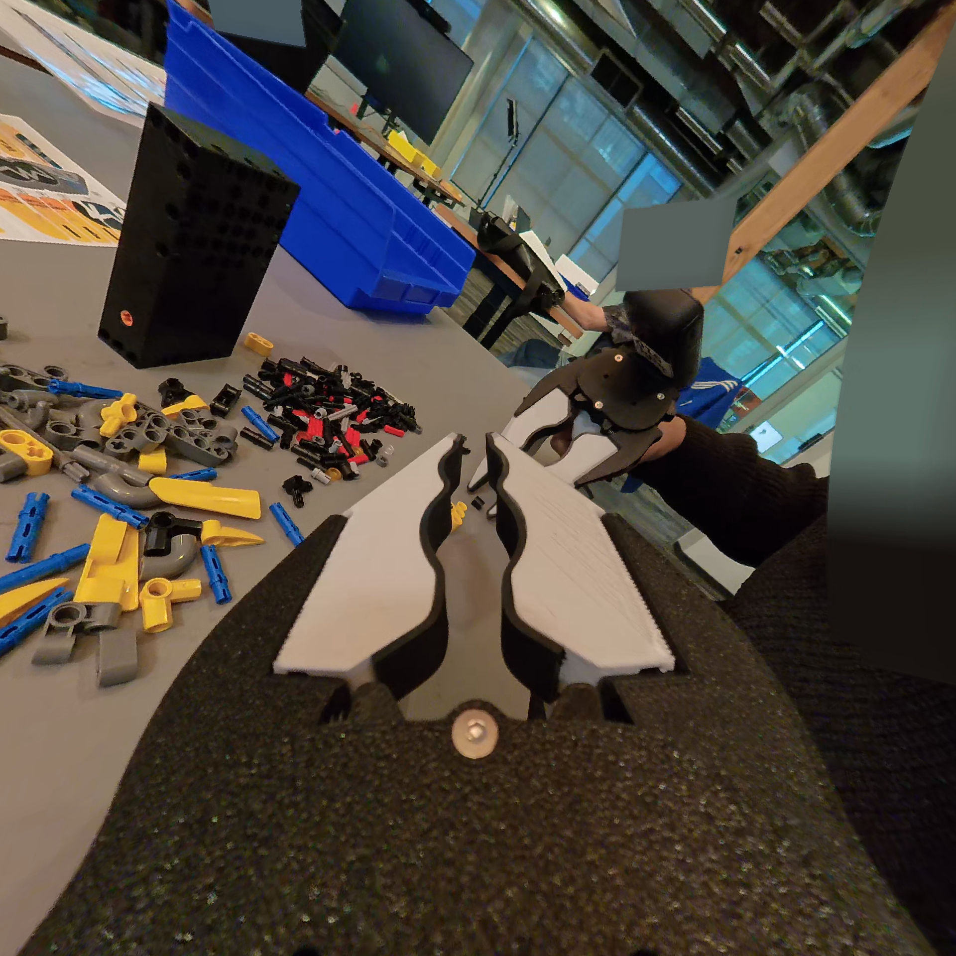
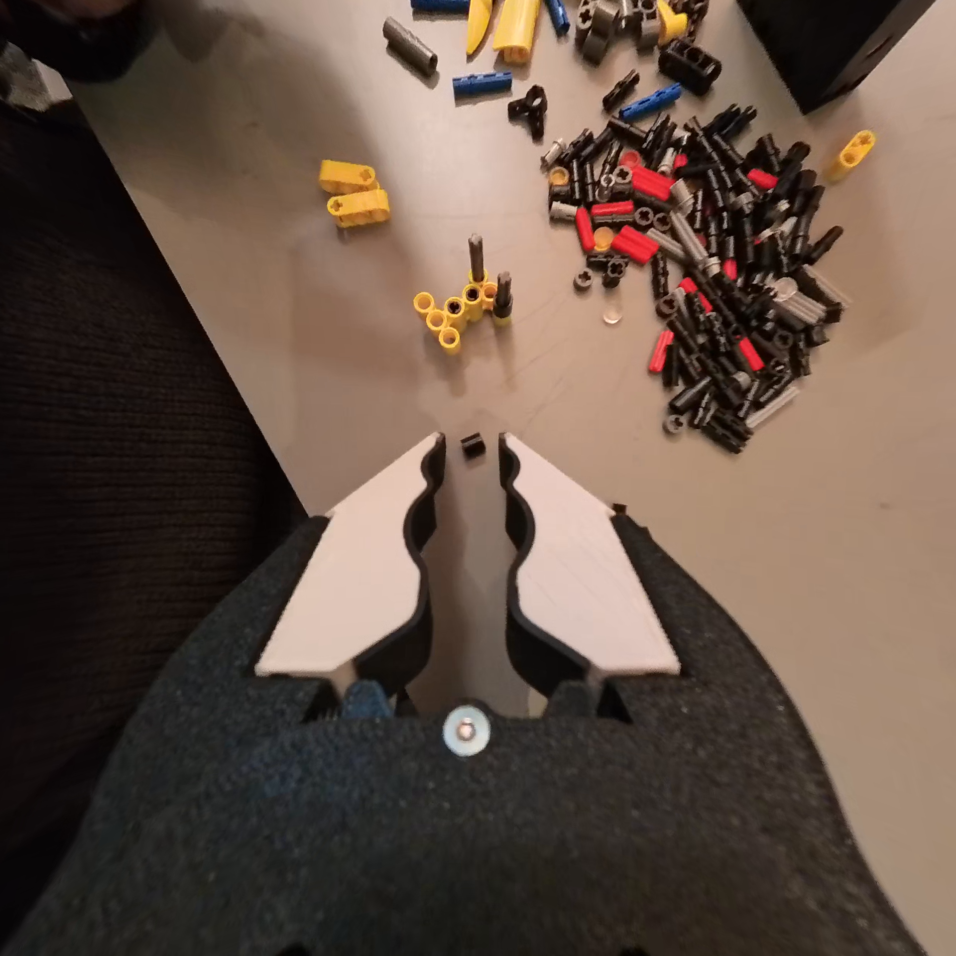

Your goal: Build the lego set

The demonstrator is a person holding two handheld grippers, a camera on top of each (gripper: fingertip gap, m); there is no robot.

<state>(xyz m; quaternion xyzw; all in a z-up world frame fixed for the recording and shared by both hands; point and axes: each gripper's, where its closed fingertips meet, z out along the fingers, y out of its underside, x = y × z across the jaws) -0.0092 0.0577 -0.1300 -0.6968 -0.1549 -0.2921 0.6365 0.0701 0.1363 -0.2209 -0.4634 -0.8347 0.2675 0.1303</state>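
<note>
My right gripper (image 2: 472,438) is narrowly open, its tips flanking a small black bush (image 2: 473,446) on the grey table (image 2: 672,569), not clamped. My left gripper (image 1: 475,442) is parted narrowly, empty, above the table edge. Beyond: yellow assembly (image 2: 465,305), black-red pin pile (image 2: 724,269), black block (image 1: 196,243), blue bin (image 1: 331,196).

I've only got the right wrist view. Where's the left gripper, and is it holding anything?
Observer: The left gripper points at the right gripper's tips from close by; its jaws stand slightly apart, empty.
Operator: What's beyond the black block at my top right?
Observer: A long blue bin lies on the table behind the black block.
Operator: Anything else out there?
Observer: Printed sheets lie flat on the block's other side from the bin.
</note>
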